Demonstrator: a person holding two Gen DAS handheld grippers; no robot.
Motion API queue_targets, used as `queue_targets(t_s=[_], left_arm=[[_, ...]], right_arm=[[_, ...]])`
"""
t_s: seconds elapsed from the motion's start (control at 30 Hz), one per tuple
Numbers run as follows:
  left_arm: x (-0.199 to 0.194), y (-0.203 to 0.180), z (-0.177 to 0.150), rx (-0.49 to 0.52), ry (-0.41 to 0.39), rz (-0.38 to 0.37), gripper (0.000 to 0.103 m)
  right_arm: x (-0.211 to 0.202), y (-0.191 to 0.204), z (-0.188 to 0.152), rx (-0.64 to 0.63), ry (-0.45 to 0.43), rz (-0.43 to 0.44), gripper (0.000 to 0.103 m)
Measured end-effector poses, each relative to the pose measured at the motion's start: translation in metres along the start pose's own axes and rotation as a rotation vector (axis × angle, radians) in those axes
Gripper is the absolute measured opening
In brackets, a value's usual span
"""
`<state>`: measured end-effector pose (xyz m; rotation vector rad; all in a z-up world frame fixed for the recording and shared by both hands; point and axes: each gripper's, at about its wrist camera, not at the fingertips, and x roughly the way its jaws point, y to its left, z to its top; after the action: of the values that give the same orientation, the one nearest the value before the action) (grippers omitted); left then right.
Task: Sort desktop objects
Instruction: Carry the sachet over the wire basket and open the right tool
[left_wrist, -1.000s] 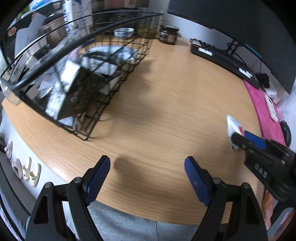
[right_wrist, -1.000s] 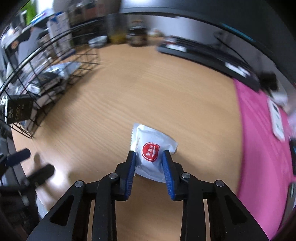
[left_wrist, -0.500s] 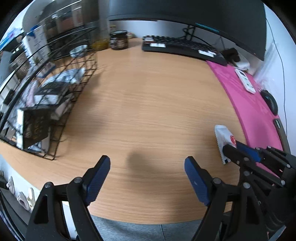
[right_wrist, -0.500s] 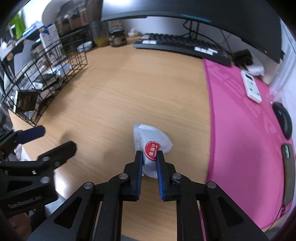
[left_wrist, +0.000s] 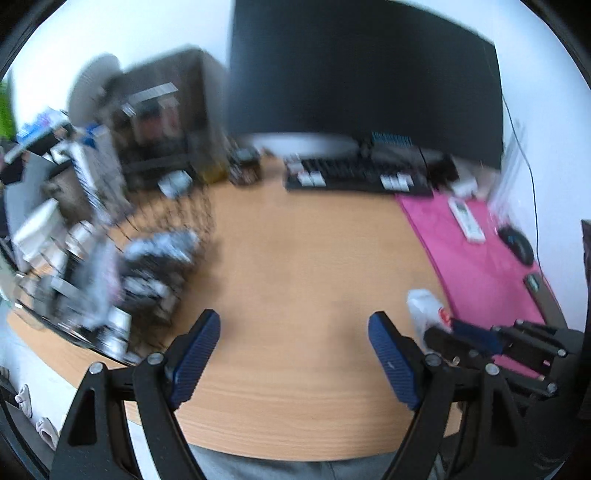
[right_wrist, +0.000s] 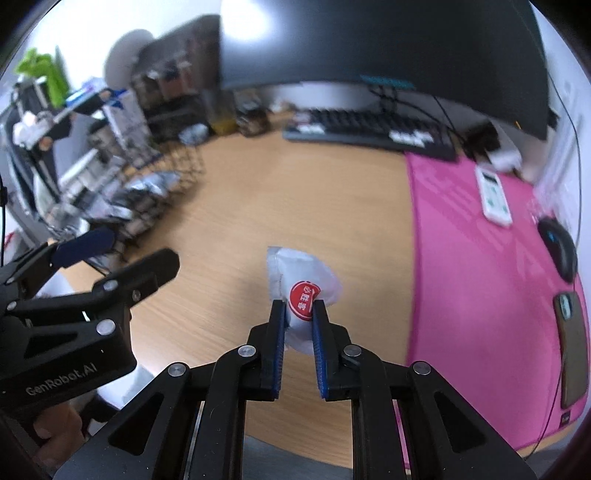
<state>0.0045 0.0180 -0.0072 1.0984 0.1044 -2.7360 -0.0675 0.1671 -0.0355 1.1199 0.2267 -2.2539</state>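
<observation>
My right claw (right_wrist: 299, 321) pinches the white snack packet (right_wrist: 301, 284), lifted off the desk (right_wrist: 295, 206); my left claw (left_wrist: 291, 354) hangs spread and empty. Ahead to my left the wire basket (right_wrist: 147, 192) already holds packets; this one still needs dropping in

A light wooden desk (right_wrist: 303, 206) stands against a plain white wall (left_wrist: 155, 33), bearing a large dark monitor (left_wrist: 362, 70) and a bright pink rectangular mat (right_wrist: 480, 266); light glares off the screen.
</observation>
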Motion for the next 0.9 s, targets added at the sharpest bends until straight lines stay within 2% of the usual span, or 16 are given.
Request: queue_targets(t_s=[0.13,0.23,0.37,0.47,0.63,0.7,0.83,0.9], left_arm=[[-0.024,0.033,0.011,-0.03,-0.08,0.095,0.085],[-0.033,0.076,0.021,-0.122,-0.102,0.152,0.085],[-0.034,0.13,0.026,-0.223,-0.073,0.227,0.085],[-0.032,0.16,0.021,-0.258,-0.048,0.29,0.085],[-0.044,0.201,0.008,-0.325,-0.049,0.298,0.085],[-0.045,0.21,0.005,-0.34,-0.047,0.323,0.085],[-0.047,0.22,0.0,-0.372,-0.038,0.328,0.085],[-0.047,0.222,-0.001,-0.372,-0.034,0.333,0.085]], right_arm=[[-0.007,0.046,0.028,-0.096,-0.058,0.072,0.015],[-0.008,0.084,0.047,-0.164,-0.098,0.134,0.015],[0.005,0.14,0.069,-0.249,-0.112,0.208,0.015],[0.019,0.173,0.08,-0.297,-0.105,0.245,0.015],[0.038,0.214,0.087,-0.356,-0.09,0.277,0.015],[0.045,0.224,0.088,-0.37,-0.079,0.287,0.015],[0.056,0.234,0.089,-0.366,-0.069,0.296,0.016],[0.061,0.234,0.092,-0.347,-0.06,0.314,0.02]])
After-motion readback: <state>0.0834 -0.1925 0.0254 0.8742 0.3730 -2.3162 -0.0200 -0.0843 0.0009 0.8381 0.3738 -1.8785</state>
